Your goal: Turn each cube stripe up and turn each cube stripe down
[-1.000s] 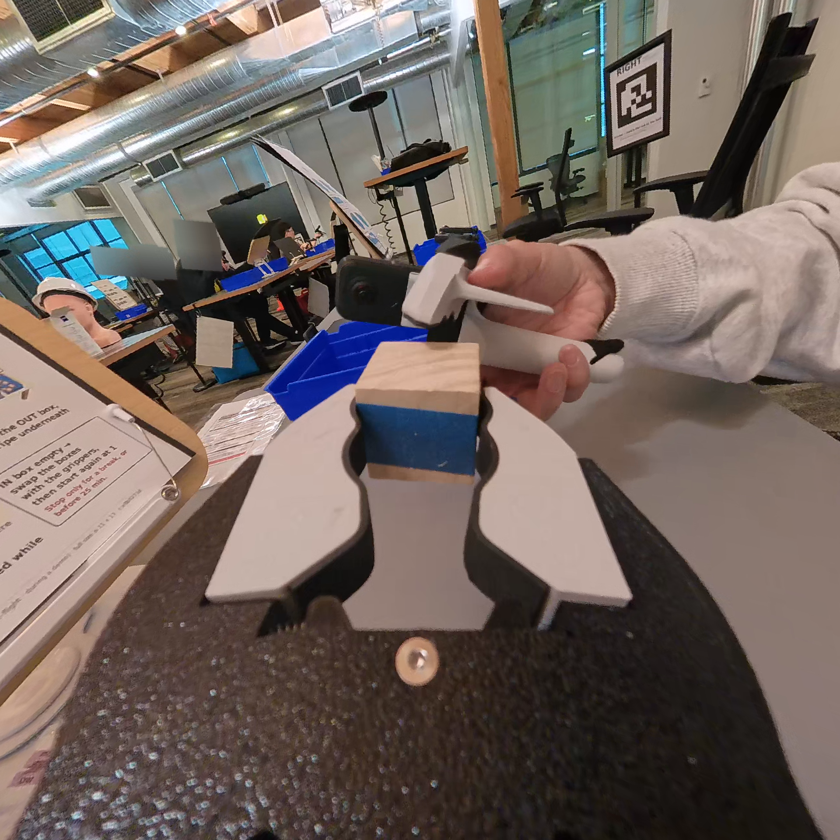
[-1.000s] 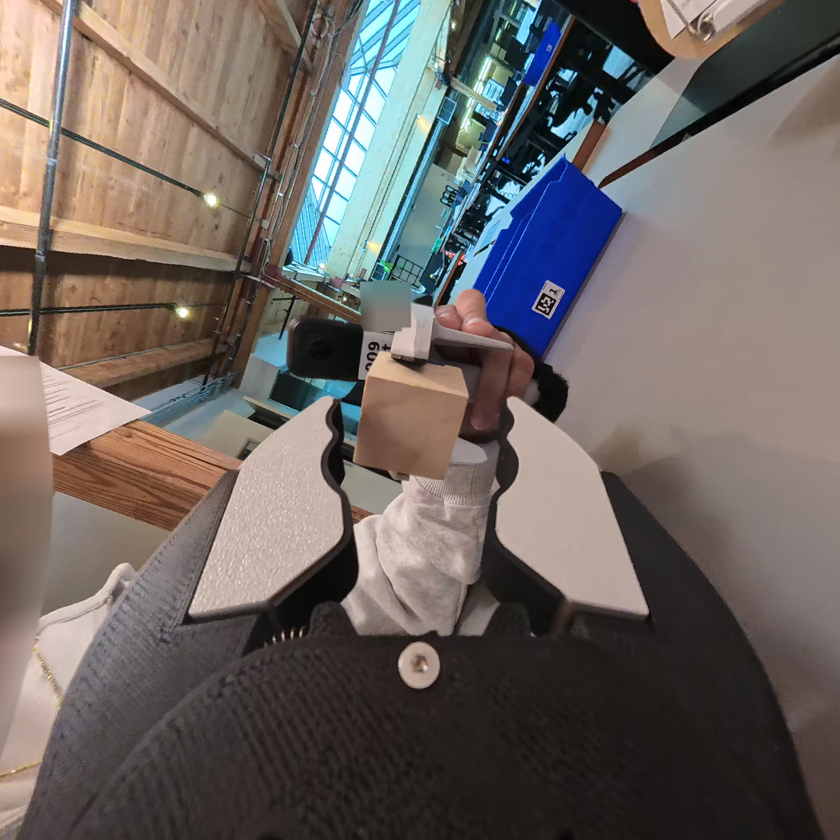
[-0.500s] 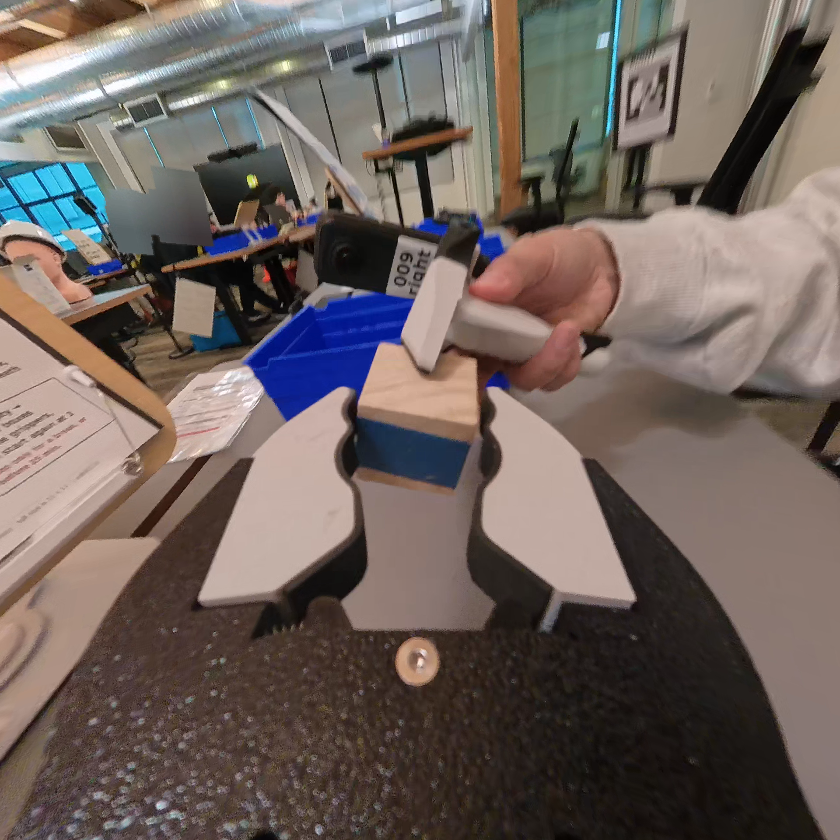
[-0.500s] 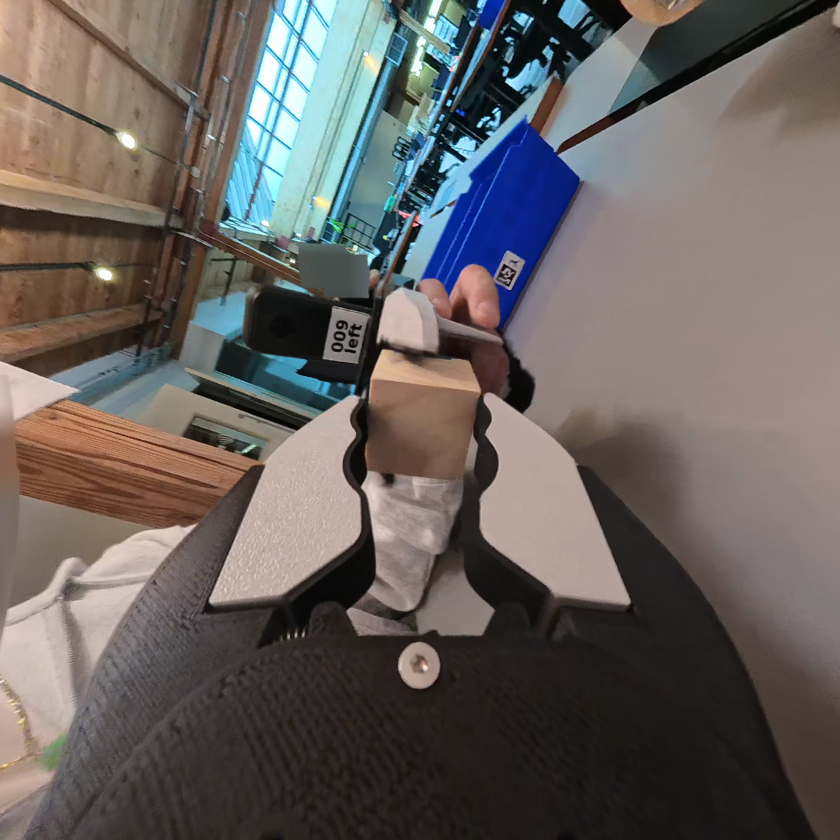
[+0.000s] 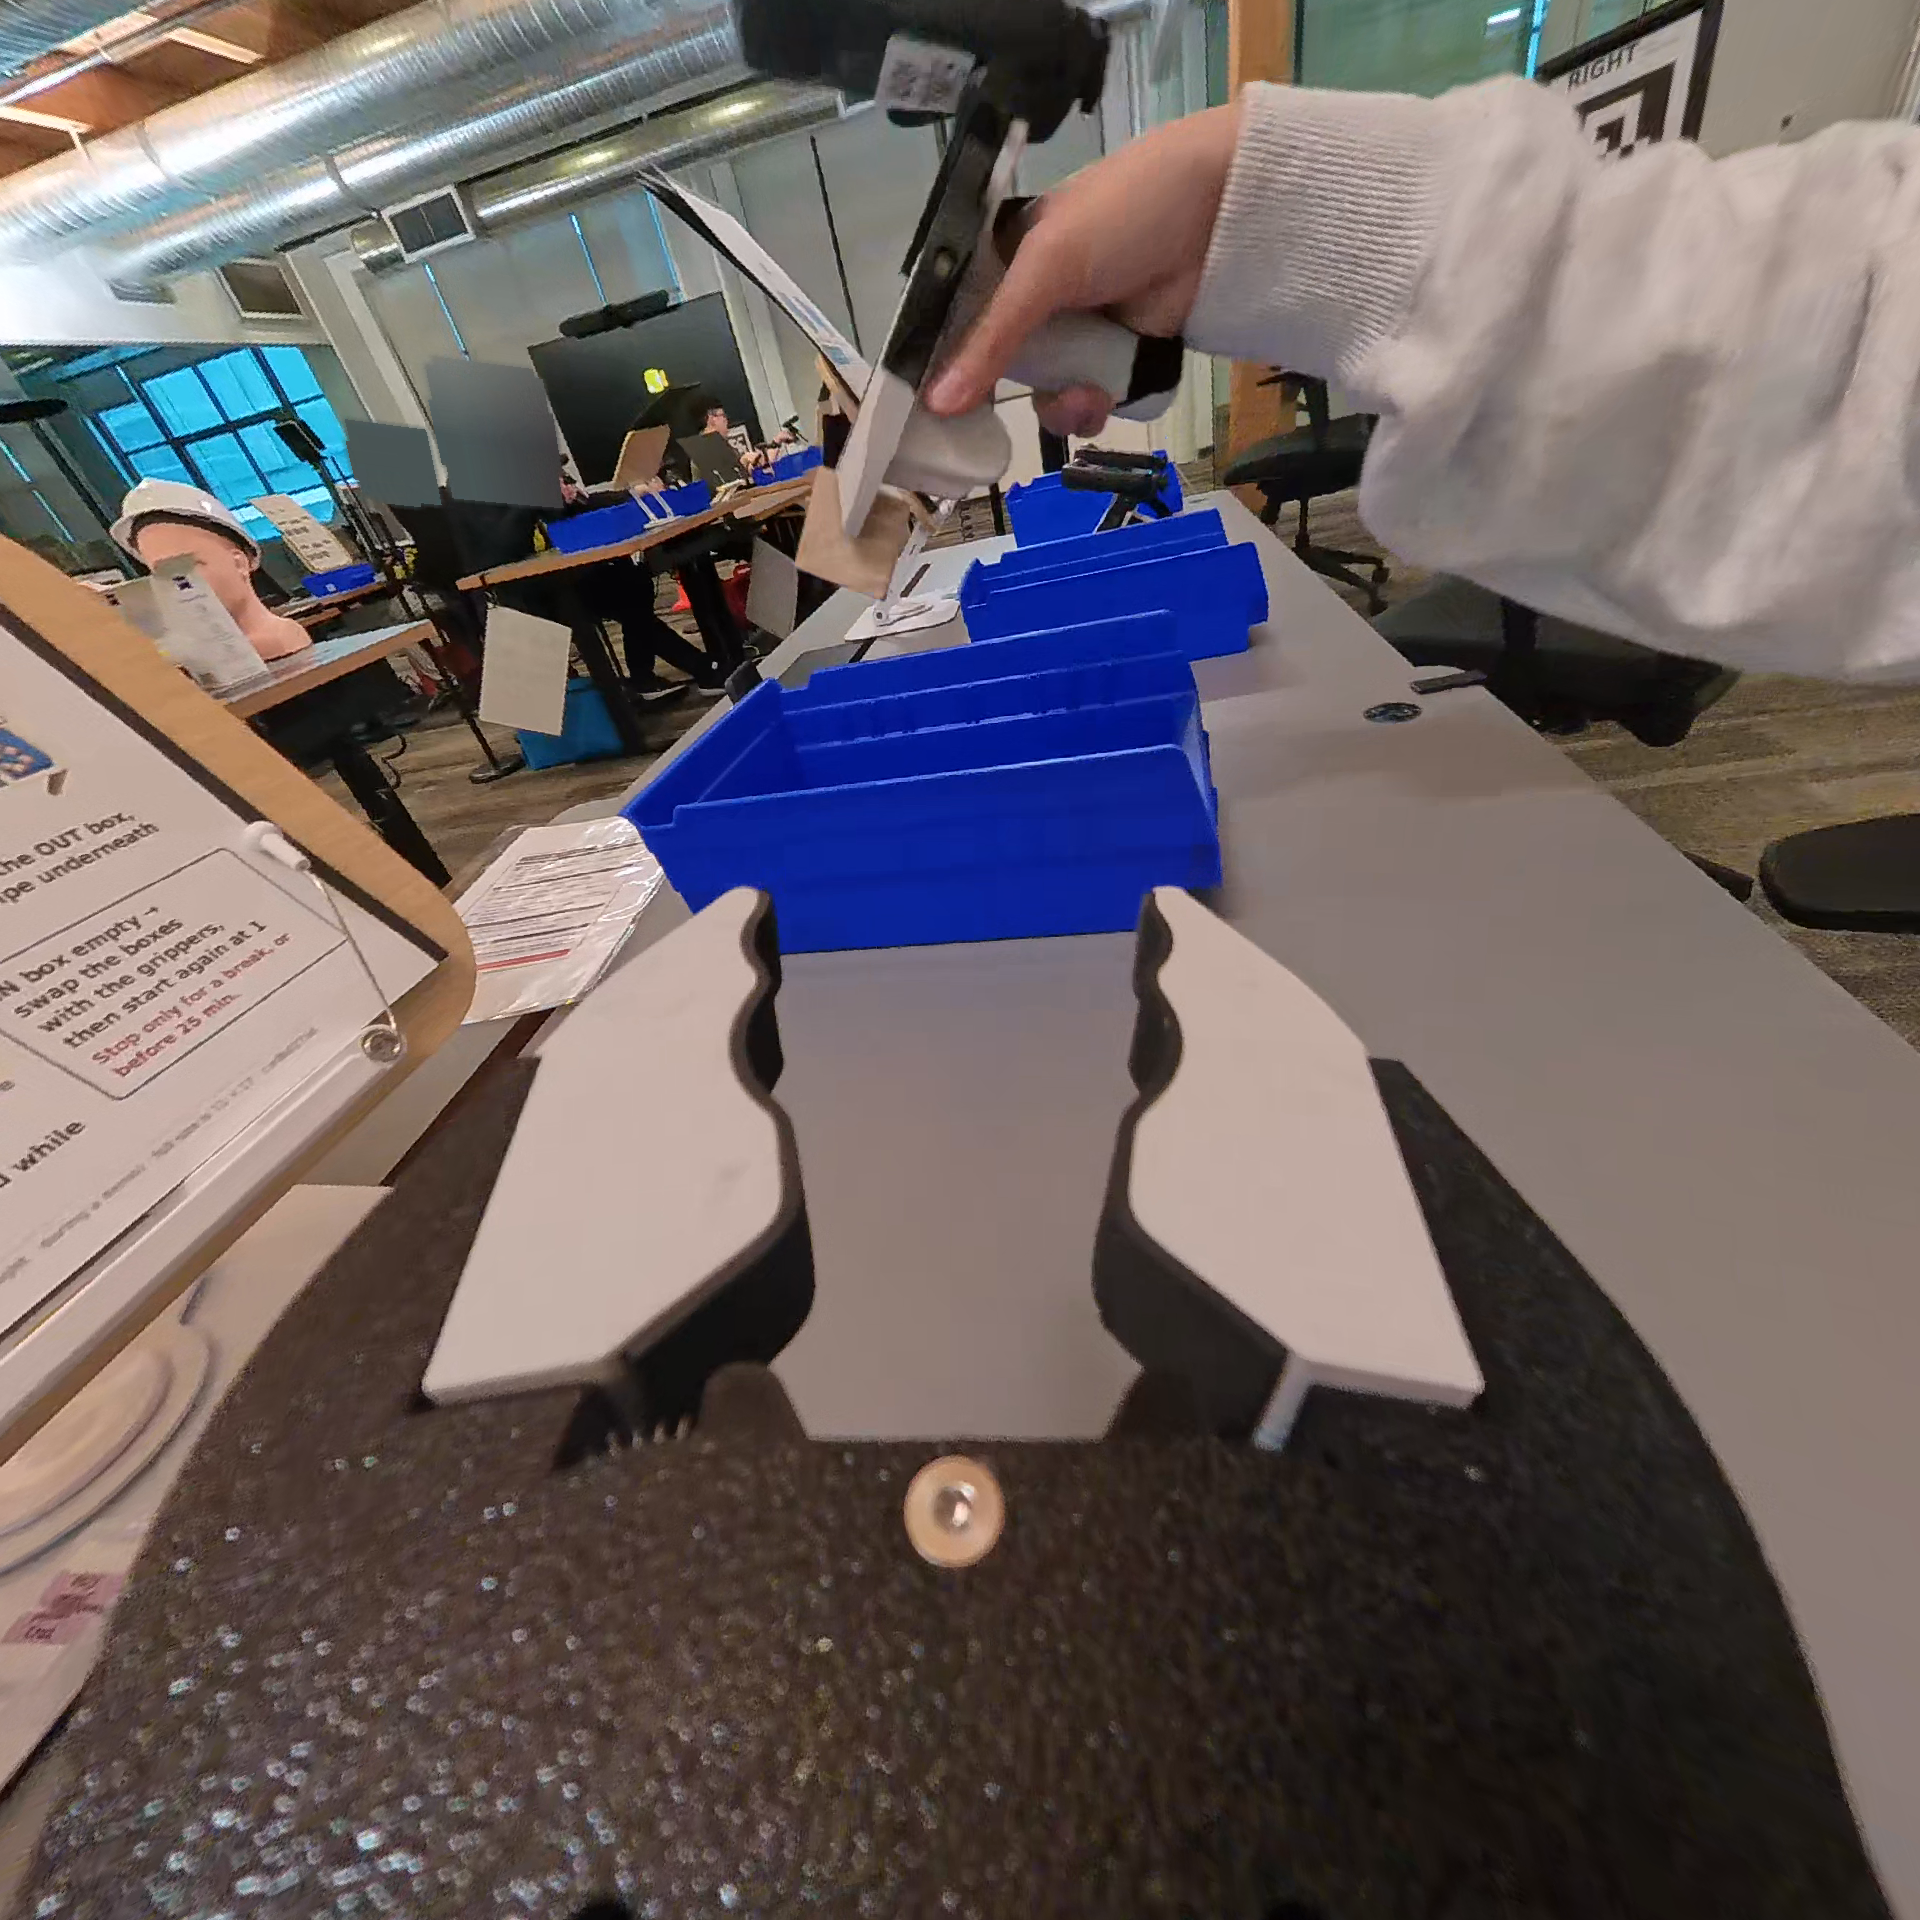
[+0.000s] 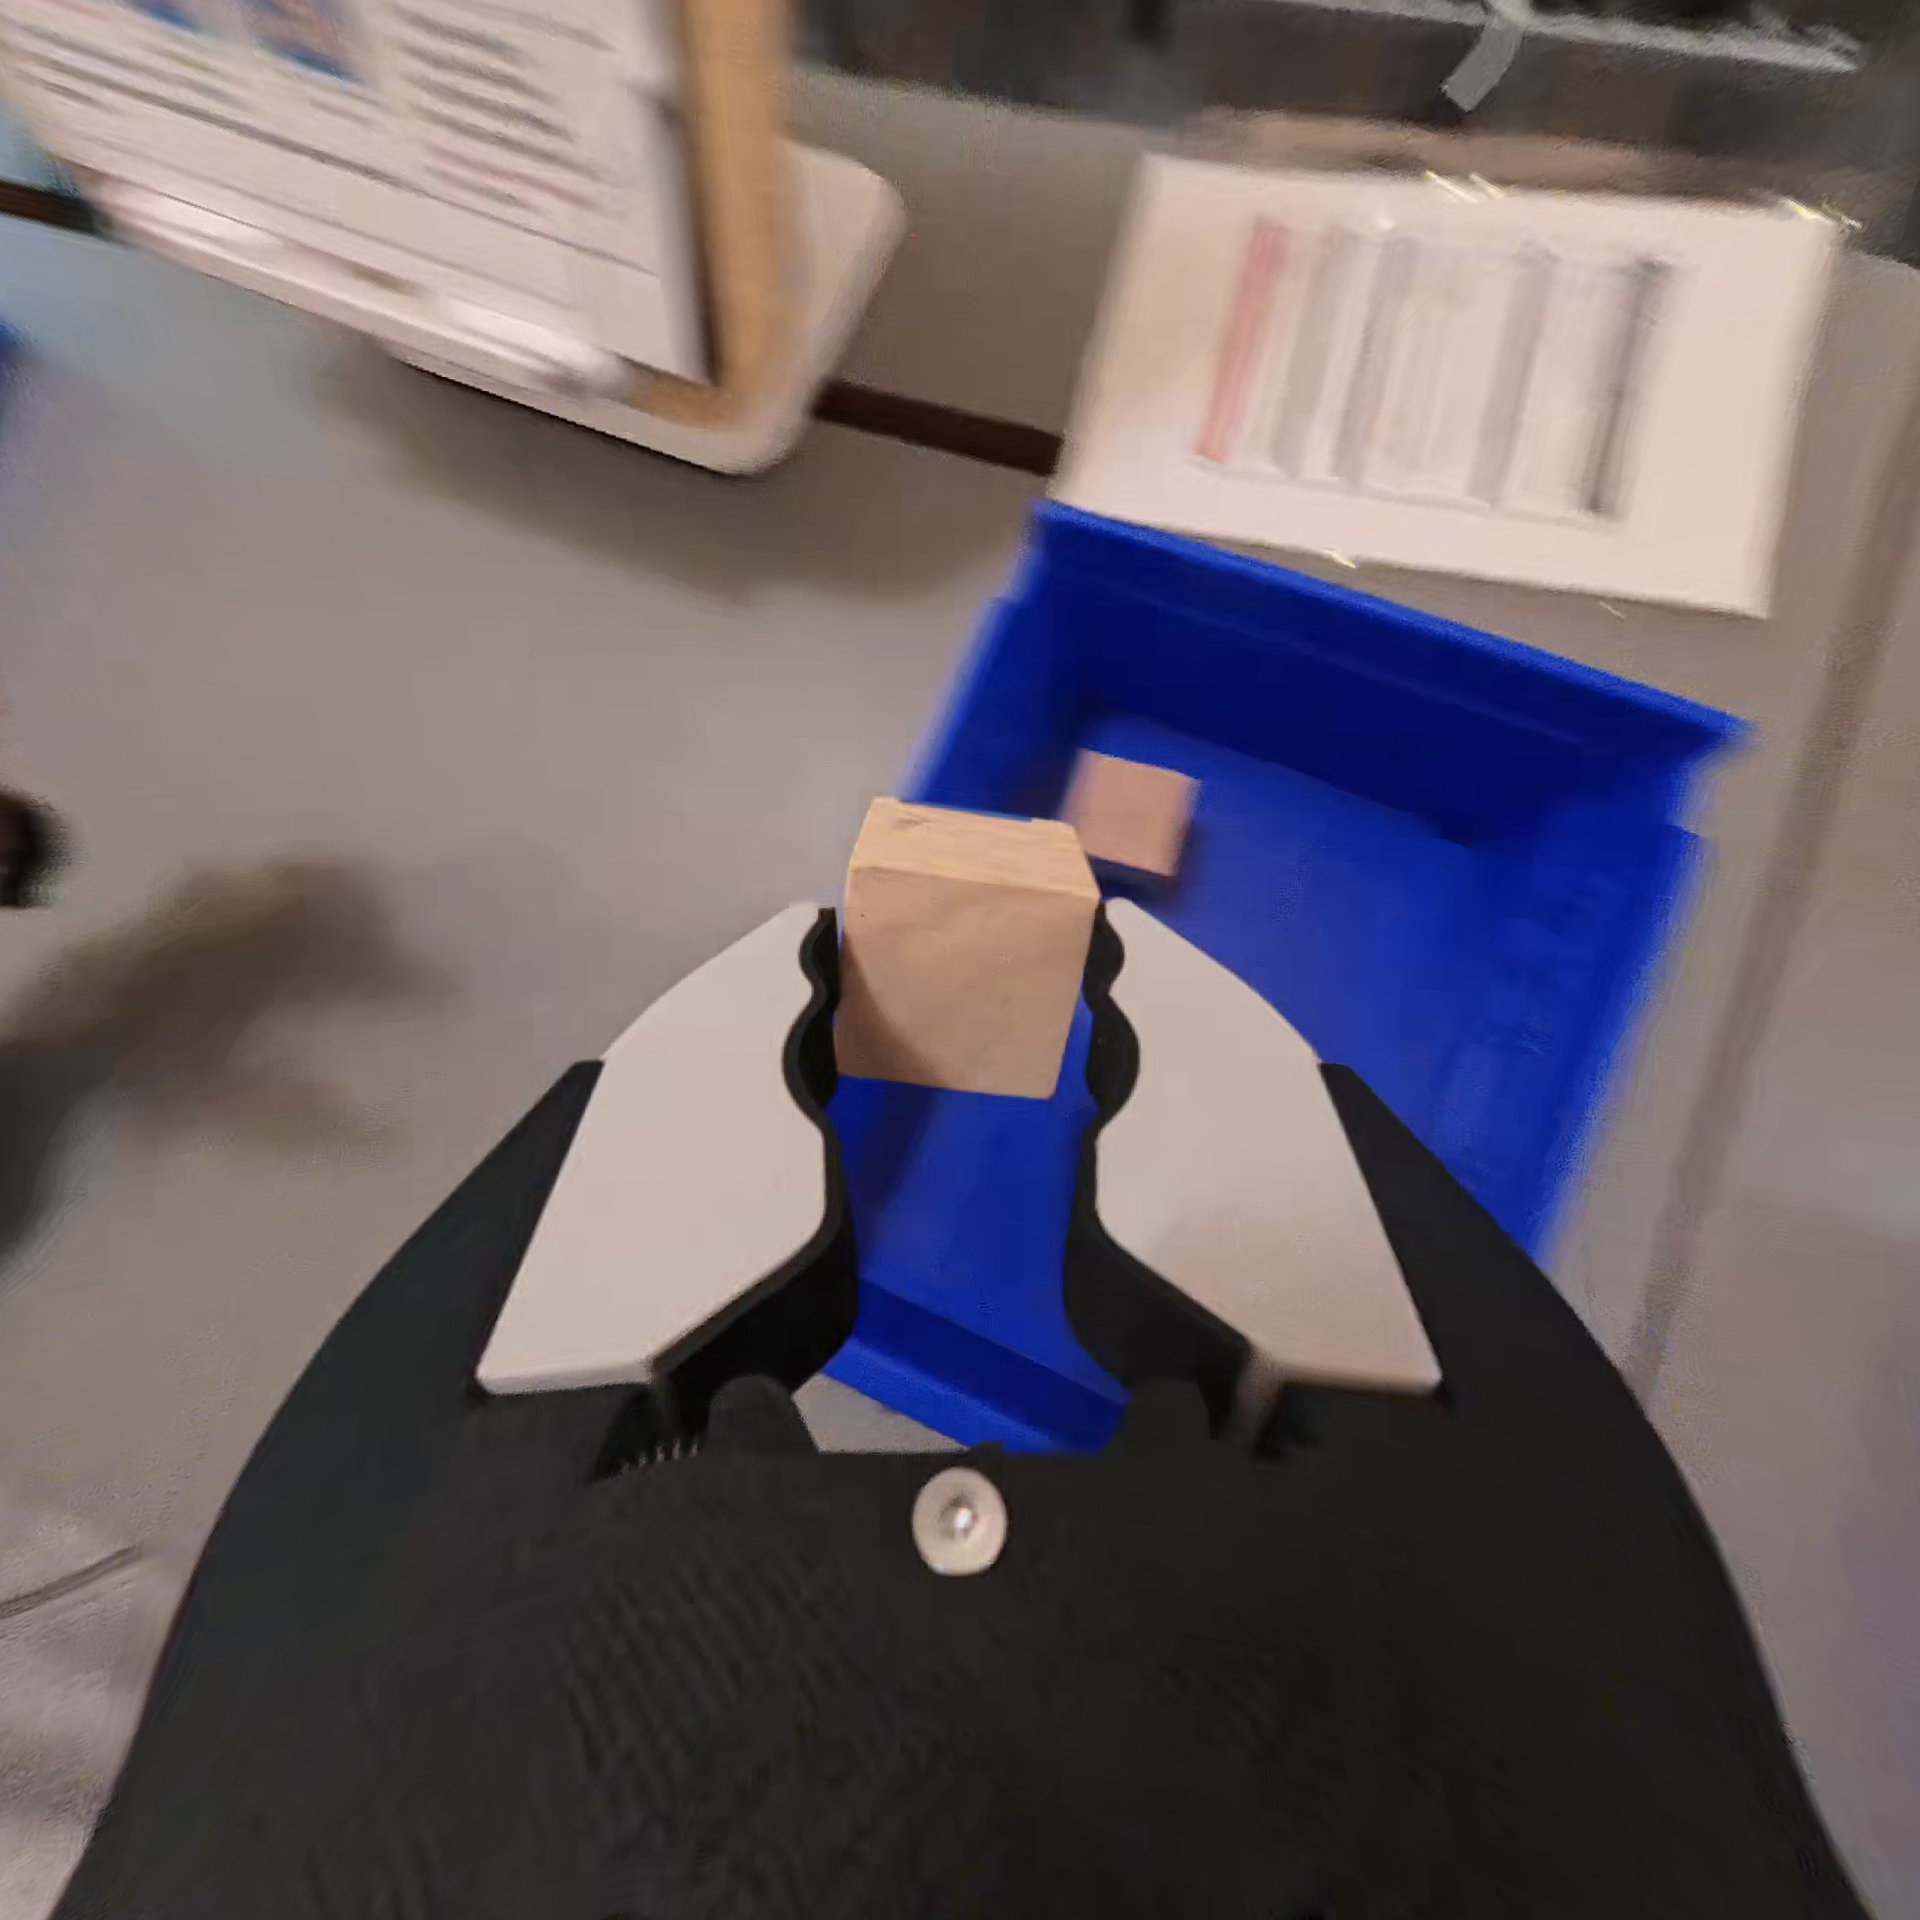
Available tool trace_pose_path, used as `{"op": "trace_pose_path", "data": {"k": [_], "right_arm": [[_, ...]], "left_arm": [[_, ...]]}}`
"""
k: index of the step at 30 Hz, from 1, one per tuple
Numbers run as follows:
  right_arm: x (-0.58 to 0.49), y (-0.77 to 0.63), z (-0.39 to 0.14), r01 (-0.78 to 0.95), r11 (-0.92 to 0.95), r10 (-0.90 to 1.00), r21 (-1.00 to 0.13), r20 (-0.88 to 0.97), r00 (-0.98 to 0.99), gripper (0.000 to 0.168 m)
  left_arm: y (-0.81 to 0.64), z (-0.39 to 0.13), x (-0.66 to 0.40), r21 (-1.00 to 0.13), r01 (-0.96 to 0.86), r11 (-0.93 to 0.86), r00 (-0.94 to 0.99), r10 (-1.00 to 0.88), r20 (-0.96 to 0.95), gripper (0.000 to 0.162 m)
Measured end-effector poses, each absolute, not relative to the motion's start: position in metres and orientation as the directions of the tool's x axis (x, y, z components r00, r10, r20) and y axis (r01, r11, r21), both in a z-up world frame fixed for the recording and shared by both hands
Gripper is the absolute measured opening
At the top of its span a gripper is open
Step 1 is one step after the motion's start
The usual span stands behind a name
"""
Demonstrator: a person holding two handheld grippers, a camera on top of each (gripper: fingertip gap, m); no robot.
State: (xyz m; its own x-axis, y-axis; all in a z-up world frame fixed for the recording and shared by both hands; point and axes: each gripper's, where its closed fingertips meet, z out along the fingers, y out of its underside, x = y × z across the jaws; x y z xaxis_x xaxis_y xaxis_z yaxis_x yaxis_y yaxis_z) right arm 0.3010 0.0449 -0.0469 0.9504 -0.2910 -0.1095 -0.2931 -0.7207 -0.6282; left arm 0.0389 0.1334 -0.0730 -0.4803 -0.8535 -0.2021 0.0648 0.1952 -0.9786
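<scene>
Cube [image 6: 961,987], half a second ago pinched by both grippers, now sits only in the right gripper [image 6: 961,997], clenched between its fingers above the blue bin [image 6: 1455,997], plain wood faces showing. A second cube [image 6: 1130,812] lies inside the bin. Left gripper [image 5: 956,997] has let go, its jaws spread and empty over the grey table [image 5: 1455,1039].

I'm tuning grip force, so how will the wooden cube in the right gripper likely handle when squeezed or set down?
The wooden cube looks solid and stiff, so the right gripper shouldn't crush it. Small bare wood, so probably light. Its flat faces make rolling unlikely; it should sit stably in the blue bin.
</scene>
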Motion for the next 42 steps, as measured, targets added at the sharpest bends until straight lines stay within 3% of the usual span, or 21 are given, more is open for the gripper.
{"op": "trace_pose_path", "data": {"k": [6,14,37,39,42], "right_arm": [[0.389,0.011,-0.125,-0.433,-0.807,-0.477,-0.402,0.011,0.879,0.046],[0.41,0.021,-0.192,-0.386,-0.895,-0.424,-0.222,0.157,0.892,0.046],[0.408,0.03,-0.219,-0.477,-0.86,-0.488,-0.18,0.021,0.873,0.049],[0.411,0.029,-0.212,-0.46,-0.864,-0.478,-0.206,0.046,0.877,0.067],[0.41,0.03,-0.194,-0.438,-0.86,-0.464,-0.261,0.044,0.885,0.079]], "left_arm": [[0.134,-0.077,0.038,-0.973,0.042,0.225,-0.485,-0.847,-0.217,0.06],[0.135,-0.08,0.036,-0.975,0.031,0.222,-0.497,-0.843,-0.208,0.056],[0.133,-0.087,0.039,-0.975,0.009,0.223,-0.505,-0.84,-0.197,0.055],[0.135,-0.085,0.038,-0.976,0.015,0.218,-0.5,-0.844,-0.196,0.056],[0.139,-0.079,0.035,-0.977,0.029,0.211,-0.485,-0.852,-0.198,0.057]]}}
